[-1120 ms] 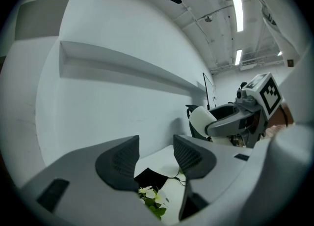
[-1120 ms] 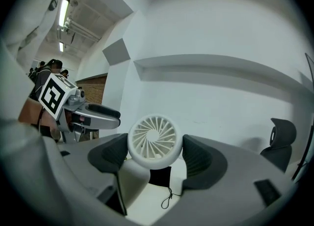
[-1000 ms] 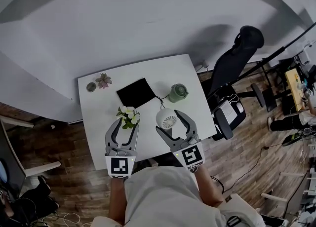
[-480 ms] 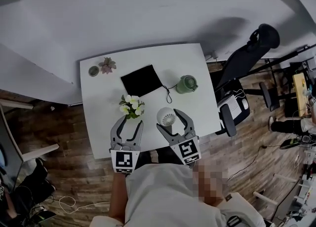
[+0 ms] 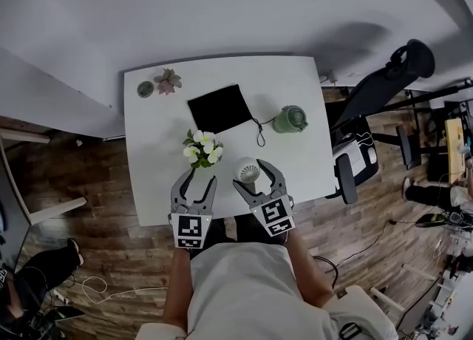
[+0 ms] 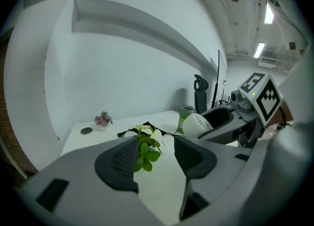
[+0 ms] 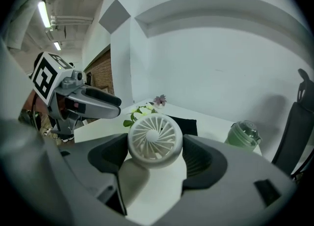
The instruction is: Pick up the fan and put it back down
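Note:
A small white round fan [image 5: 247, 170] sits between the jaws of my right gripper [image 5: 250, 175], over the near part of the white table [image 5: 148, 146]. In the right gripper view both pads press on the sides of the fan [image 7: 155, 139], its grille faces the camera and its white foot hangs below. I cannot tell whether the foot touches the table. My left gripper [image 5: 197, 182] stands open beside it on the left, with nothing between its pads [image 6: 122, 157]. In the left gripper view the fan [image 6: 196, 124] shows at the right.
A sprig of white flowers [image 5: 203, 148] stands just beyond the left gripper. Farther back lie a black cloth [image 5: 219, 107], a green jar [image 5: 290, 119], a small pink plant [image 5: 168, 80] and a little dish [image 5: 145, 89]. A black office chair [image 5: 384, 87] stands right of the table.
Both grippers have come down toward the table's near edge, and the fan has come down with the right one. Neither gripper's jaws have changed their spread.

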{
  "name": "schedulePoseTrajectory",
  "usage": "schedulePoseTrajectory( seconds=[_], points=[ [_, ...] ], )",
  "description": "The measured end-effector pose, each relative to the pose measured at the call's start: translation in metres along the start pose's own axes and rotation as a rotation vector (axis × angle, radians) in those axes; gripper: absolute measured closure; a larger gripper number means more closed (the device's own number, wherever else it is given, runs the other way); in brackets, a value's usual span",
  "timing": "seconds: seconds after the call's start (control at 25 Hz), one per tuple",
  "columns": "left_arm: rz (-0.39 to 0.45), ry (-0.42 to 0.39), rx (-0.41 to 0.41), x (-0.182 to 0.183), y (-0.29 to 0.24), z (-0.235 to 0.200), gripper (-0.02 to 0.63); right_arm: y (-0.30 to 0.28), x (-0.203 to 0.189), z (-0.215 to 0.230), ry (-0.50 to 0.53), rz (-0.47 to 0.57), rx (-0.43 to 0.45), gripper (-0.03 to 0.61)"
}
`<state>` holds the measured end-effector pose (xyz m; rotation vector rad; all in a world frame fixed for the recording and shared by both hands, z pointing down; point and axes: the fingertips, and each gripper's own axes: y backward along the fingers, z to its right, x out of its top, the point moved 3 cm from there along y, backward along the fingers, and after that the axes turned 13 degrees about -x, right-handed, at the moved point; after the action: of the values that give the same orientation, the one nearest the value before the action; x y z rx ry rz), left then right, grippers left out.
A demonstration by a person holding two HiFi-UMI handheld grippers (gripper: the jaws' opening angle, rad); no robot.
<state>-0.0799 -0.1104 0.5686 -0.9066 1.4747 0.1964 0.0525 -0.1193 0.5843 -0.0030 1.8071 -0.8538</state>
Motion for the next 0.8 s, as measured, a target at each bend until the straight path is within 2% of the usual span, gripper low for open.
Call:
schedulePoseTrajectory(
  seconds=[0.44,0.8],
  points=[
    [-0.093,0.074,0.007,-0.049,-0.013,-0.005,0.391,-0.034,-0.042,-0.019,0.001,-0.116,0.067,0.229],
    [-0.15,0.107,-0.002,-0.075,-0.024,-0.007,0.391,-0.059,-0.073,-0.027,0.011,-0.211,0.102,0.229]
  ],
)
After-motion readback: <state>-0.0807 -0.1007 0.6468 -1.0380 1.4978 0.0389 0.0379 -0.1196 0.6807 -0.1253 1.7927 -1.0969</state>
